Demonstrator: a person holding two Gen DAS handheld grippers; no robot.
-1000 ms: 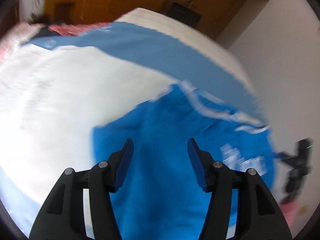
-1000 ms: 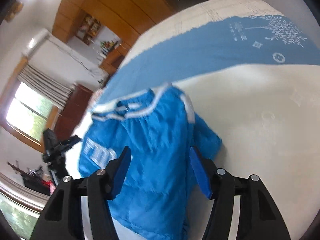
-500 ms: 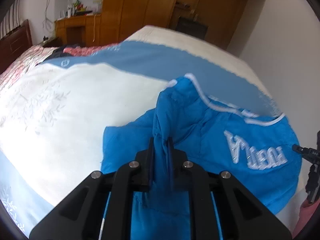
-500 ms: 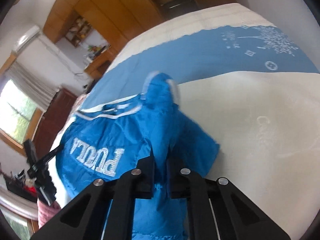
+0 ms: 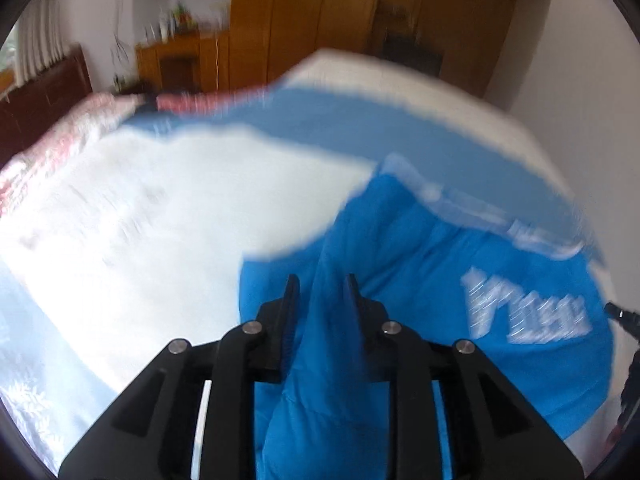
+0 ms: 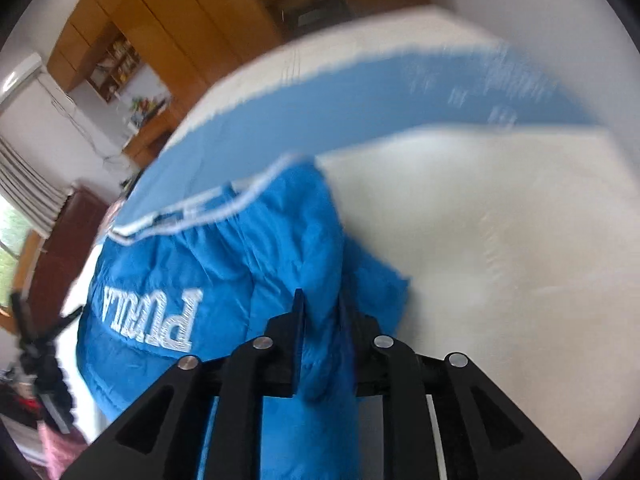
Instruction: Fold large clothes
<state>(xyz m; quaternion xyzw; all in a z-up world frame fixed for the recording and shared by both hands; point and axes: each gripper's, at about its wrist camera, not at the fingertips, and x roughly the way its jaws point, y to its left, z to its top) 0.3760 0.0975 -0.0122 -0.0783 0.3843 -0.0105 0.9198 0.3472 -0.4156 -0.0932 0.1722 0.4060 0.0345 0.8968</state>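
A bright blue padded jacket point(image 5: 460, 280) with white trim and white lettering lies on a bed with a white and blue cover point(image 5: 160, 220). My left gripper point(image 5: 320, 284) is shut on a raised fold of the jacket's near edge. In the right wrist view the same jacket point(image 6: 224, 256) shows its lettering at the left. My right gripper point(image 6: 322, 298) is shut on another bunched fold of the jacket and holds it above the bed cover point(image 6: 500, 240). Both views are blurred by motion.
Wooden wardrobes point(image 5: 320, 8) stand beyond the bed's far end. A red patterned quilt point(image 5: 60, 140) lies at the left side of the bed. A white wall point(image 5: 580, 60) runs close along the right. A black tripod point(image 6: 32, 336) stands beside the bed.
One second ago both grippers were open over the jacket. They closed on folds of it and have since lifted the fabric, with both views shifting.
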